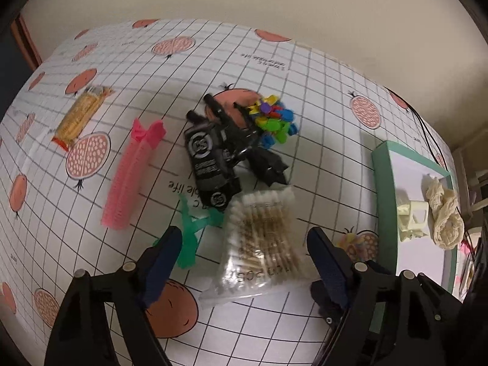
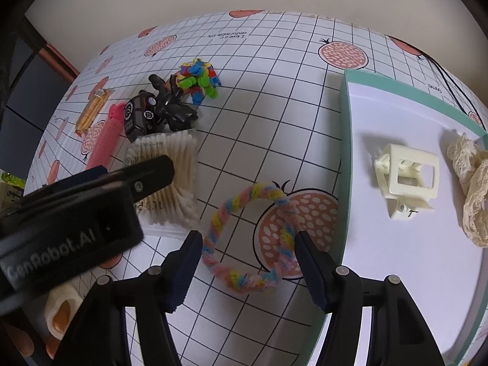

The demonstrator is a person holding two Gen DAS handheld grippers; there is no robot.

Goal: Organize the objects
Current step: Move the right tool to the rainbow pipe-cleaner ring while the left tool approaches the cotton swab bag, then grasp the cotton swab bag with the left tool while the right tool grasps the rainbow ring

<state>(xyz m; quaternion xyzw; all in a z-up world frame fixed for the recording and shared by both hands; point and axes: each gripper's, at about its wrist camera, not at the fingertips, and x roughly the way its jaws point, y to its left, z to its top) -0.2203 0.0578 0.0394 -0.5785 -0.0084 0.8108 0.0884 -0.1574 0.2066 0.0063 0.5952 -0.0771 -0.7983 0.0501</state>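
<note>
The left tool (image 1: 244, 253) stood apart over a cotton swab bag (image 1: 262, 241), whose long axis ran away from it. "GenRobot.AI" marked its body. The right tool (image 2: 248, 262) gaped around a pastel twisted ring (image 2: 244, 238) beside the tray (image 2: 346, 152).

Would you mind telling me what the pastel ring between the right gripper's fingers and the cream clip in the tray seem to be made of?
The pastel ring looks like twisted chenille pipe cleaners: fuzzy, matte, multicoloured strands. The cream clip appears to be moulded plastic, smooth with a slight sheen and crisp cut-out edges.
</note>
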